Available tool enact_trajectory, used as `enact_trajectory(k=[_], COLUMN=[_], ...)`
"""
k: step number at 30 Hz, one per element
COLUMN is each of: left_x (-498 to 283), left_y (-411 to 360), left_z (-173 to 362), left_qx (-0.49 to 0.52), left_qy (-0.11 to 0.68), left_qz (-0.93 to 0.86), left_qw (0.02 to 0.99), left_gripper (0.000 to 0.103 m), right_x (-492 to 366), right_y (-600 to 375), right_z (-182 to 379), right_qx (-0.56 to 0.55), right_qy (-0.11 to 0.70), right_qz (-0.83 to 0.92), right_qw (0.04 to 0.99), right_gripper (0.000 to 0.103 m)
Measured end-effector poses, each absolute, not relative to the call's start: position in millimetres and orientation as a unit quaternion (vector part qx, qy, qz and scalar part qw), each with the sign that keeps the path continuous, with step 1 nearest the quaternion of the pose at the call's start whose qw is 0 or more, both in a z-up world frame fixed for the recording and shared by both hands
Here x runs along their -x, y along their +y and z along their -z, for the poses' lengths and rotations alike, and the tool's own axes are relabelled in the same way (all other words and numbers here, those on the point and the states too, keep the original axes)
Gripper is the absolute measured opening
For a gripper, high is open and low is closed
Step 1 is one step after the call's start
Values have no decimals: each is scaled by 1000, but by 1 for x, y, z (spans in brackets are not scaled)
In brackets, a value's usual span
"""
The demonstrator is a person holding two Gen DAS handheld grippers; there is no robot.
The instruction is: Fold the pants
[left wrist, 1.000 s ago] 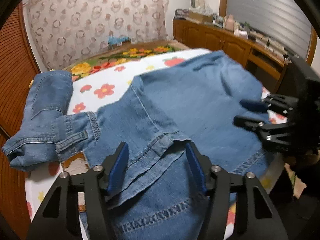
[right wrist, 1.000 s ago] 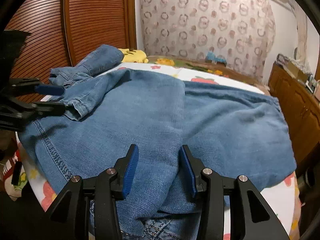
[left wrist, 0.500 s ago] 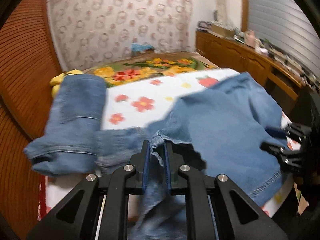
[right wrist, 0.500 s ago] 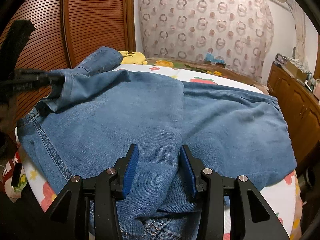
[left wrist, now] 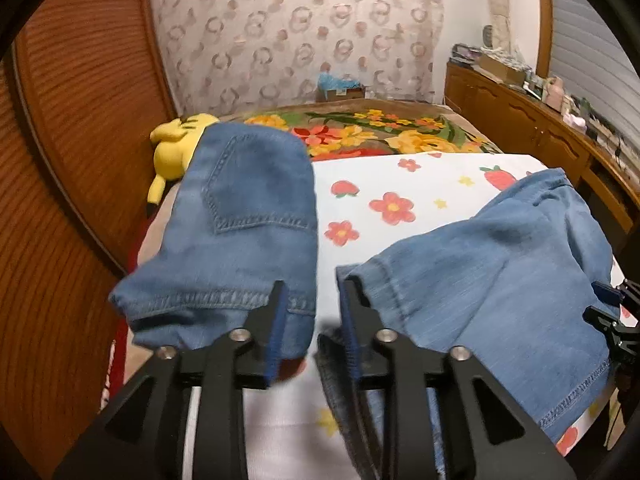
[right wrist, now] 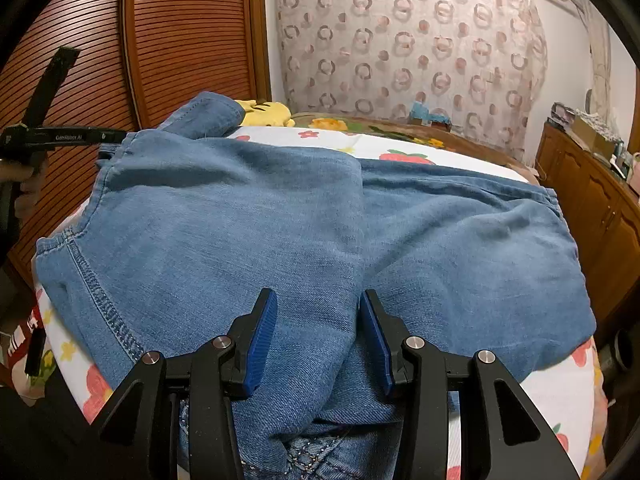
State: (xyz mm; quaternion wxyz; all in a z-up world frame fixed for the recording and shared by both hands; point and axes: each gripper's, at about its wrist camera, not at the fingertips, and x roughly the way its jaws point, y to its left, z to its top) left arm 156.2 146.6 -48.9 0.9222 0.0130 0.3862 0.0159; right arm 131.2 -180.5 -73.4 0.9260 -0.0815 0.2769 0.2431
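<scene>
The jeans (right wrist: 304, 232) lie spread across the bed (left wrist: 404, 184), already doubled over so one layer covers the other. The step in hand looks like squaring the fold before the next one. To do it well, I would line up the hem edge and side seam of the top layer with those beneath, pull out the slack ridge running up ahead of the right jaws, and only then take the next fold.

The right gripper (right wrist: 318, 334) has its jaws apart and empty, low over the denim, with the cloth directly between and ahead of them. The left gripper (left wrist: 312, 320) also has its jaws apart. A leg edge lies against the outside of its right-hand jaw, and bare flowered sheet shows in the gap. A separate folded pair of jeans (left wrist: 244, 216) sits ahead and to the left of those jaws, next to a yellow plush toy (left wrist: 180, 148).
</scene>
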Motion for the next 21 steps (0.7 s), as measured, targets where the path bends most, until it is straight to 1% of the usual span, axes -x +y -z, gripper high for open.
enact_trajectory(k=[1, 2, 3, 5, 8, 21], left_x=[-154, -151, -148, -143, -137, -109], left_y=[149, 149, 149, 145, 136, 84], left_z=[49, 50, 50, 49, 48, 40], left_qx=[-8, -3, 1, 2, -2, -14], left_qy=[383, 379, 375, 369, 359, 324], left_qz=[-13, -9, -5, 1, 10, 48], left_qw=[923, 925, 927, 930, 933, 945], left_gripper=[37, 45, 49, 51, 66, 66], right_x=[-131, -132, -131, -131, -132, -128], right_y=[-181, -181, -181, -181, -181, -194], right_z=[73, 73, 74, 74, 74, 69], right_qx=[81, 81, 81, 81, 81, 67], right_qy=[277, 278, 278, 279, 279, 282], right_qz=[-243, -243, -243, -243, -243, -237], right_qw=[926, 926, 926, 926, 926, 927], right_gripper=[45, 45, 45, 45, 45, 45])
